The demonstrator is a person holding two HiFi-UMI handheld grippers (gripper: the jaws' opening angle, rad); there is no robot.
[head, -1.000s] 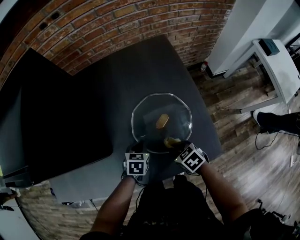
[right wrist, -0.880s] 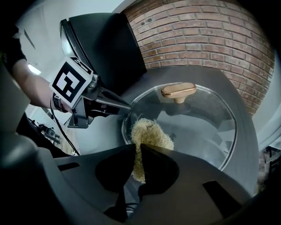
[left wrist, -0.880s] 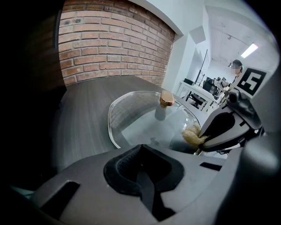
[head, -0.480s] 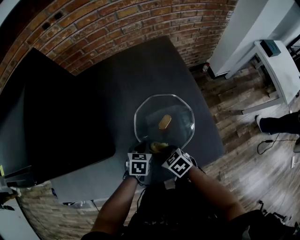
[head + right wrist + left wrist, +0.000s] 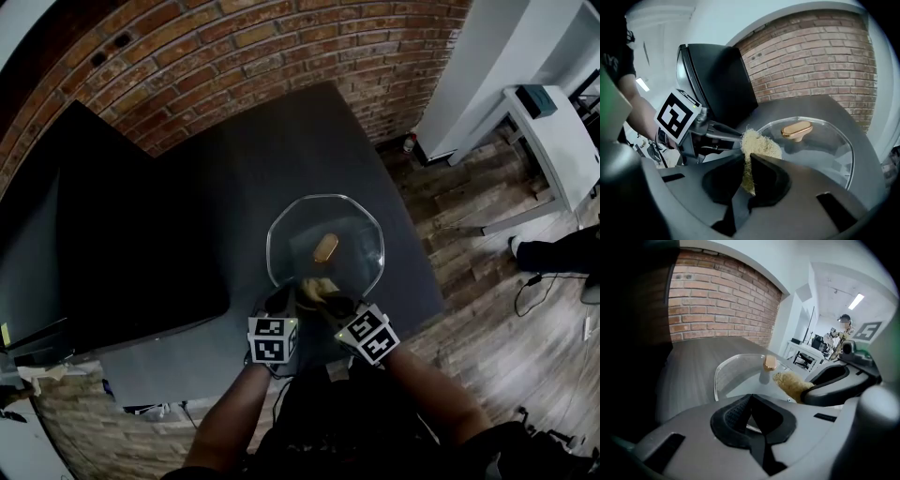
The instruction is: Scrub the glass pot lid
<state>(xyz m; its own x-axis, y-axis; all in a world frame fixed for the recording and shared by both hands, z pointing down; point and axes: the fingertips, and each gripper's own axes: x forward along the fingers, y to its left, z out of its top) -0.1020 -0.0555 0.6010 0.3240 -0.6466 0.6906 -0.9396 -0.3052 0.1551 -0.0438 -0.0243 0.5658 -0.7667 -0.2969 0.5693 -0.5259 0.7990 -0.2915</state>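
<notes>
The glass pot lid [image 5: 352,267] lies flat on the black table [image 5: 234,169], its gold knob [image 5: 325,247] on top. My left gripper [image 5: 282,303] is shut on the lid's near rim; the left gripper view shows the rim [image 5: 754,428] between its jaws. My right gripper [image 5: 332,303] is shut on a yellowish scrub sponge [image 5: 316,288], which presses on the glass just right of the left jaws. The right gripper view shows the sponge [image 5: 760,145] pinched in my right gripper [image 5: 746,165], with the knob [image 5: 797,130] beyond it. Across the lid the left gripper view shows the sponge [image 5: 790,383].
A large dark panel [image 5: 112,234] stands on the table's left half. A brick wall [image 5: 216,56] runs behind the table. The table's right edge [image 5: 412,234] drops to a wooden floor [image 5: 487,281], with a white desk [image 5: 558,127] and a person's shoe [image 5: 548,251] farther right.
My right gripper has slid the sponge left along the lid's near part, toward the left gripper. The left gripper has kept its hold on the rim.
</notes>
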